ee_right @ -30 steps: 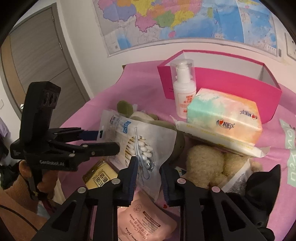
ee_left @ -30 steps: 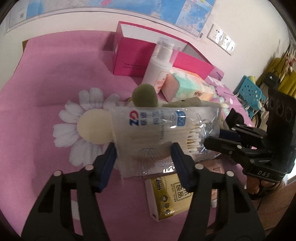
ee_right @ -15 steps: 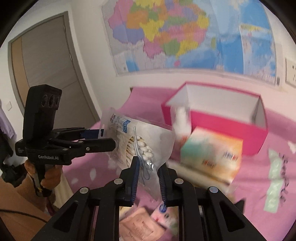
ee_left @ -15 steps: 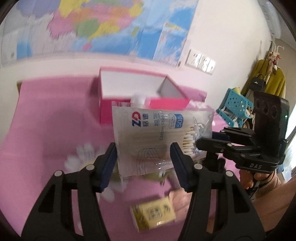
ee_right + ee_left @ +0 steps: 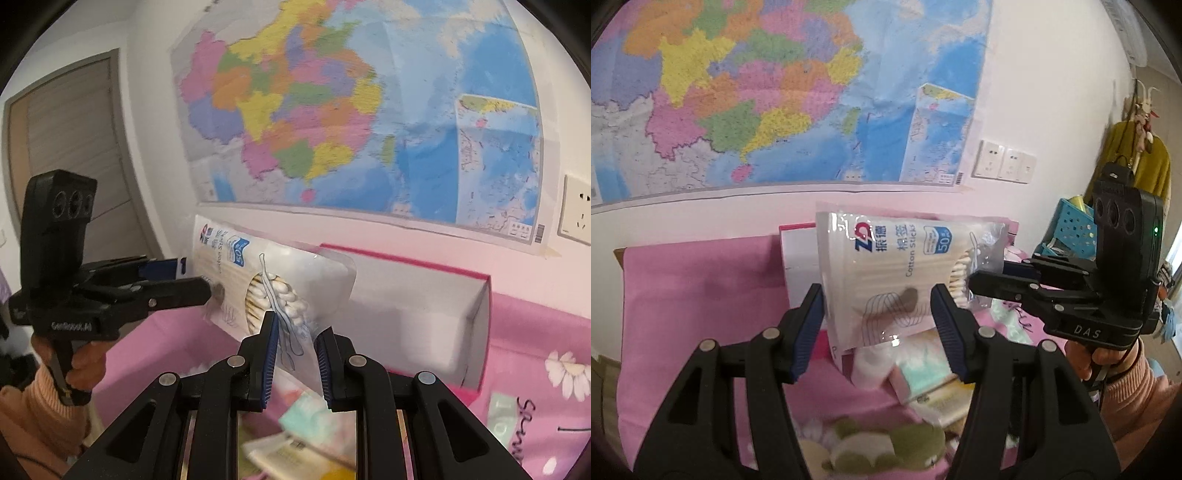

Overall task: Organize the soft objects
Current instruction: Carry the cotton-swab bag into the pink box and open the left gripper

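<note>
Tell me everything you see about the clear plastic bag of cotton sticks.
The clear plastic bag of cotton sticks is a flat, glossy pouch with blue print and a red logo, white-tipped sticks bunched inside. It is held in the air above the pink cloth, before the pink box. Both grippers' jaws grip it, one at each end.

black grippers w/ blue-padded fingers (image 5: 809, 328), silver screws, peach knit sleeves (image 5: 1126, 402)

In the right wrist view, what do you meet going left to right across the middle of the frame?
Left gripper held in a hand → bag of cotton swabs → open pink box → flowered pink cloth.
</note>
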A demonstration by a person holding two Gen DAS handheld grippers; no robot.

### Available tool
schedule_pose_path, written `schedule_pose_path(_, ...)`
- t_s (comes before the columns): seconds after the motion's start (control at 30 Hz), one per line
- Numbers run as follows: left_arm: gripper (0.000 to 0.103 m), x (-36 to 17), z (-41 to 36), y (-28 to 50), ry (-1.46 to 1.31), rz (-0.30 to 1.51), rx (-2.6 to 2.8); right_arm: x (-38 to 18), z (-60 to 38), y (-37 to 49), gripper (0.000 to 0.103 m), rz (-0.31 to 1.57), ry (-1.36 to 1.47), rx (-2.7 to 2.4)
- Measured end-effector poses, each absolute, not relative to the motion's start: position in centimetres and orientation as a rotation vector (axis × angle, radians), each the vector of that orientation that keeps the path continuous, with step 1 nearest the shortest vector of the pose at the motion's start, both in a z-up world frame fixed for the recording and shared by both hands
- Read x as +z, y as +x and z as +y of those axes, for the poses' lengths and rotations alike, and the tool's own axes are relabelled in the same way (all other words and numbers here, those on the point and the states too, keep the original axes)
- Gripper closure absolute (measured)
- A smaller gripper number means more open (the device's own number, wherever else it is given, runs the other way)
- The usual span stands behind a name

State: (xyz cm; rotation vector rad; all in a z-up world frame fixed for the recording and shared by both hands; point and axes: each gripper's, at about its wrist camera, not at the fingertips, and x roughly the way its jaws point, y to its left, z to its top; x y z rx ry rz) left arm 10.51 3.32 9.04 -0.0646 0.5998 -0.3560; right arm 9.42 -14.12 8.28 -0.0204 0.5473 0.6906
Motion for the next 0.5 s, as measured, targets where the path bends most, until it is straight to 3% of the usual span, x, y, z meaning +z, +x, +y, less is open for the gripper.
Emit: schedule_pose_path(0.5,0.043,3.1,3.4,20.6,-0.133,0.839,-0.284,2.8,-13.6,19.7,0.082,0.791,0.032,0.634)
